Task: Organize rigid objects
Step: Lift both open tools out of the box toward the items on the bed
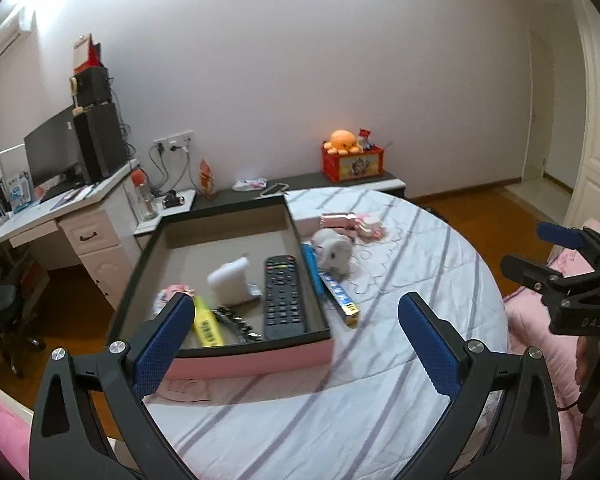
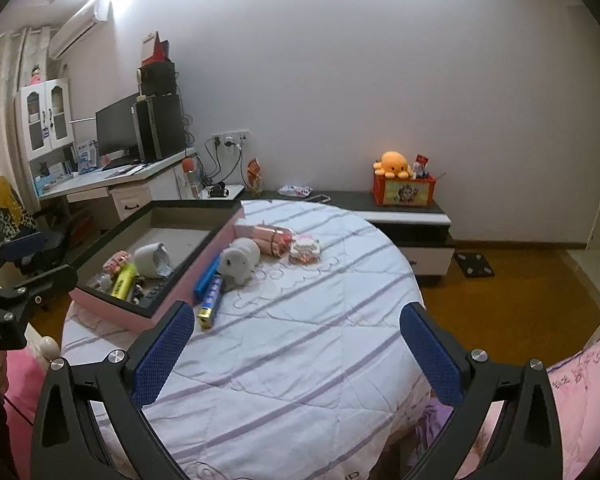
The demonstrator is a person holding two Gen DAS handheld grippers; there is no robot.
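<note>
A pink box [image 1: 256,360] with a dark rim lies on the striped bed [image 1: 380,360]. Inside it lie a black remote [image 1: 283,296], a white device [image 1: 230,282], a yellow highlighter [image 1: 206,326] and small items. Outside its right wall lie a blue tube [image 1: 340,294], a white piggy bank [image 1: 334,254], a pink case [image 1: 338,220] and a pink trinket [image 1: 370,228]. My left gripper [image 1: 296,340] is open and empty above the box's near edge. My right gripper [image 2: 296,344] is open and empty over the bed; the piggy bank [image 2: 240,260] and the tube [image 2: 212,298] lie ahead left.
A desk [image 1: 40,212] with a monitor stands at the left. A low dark shelf [image 1: 332,180] carries a red toy box with an orange plush [image 1: 342,140]. A pink quilt [image 2: 580,380] lies at the right. Wooden floor surrounds the bed.
</note>
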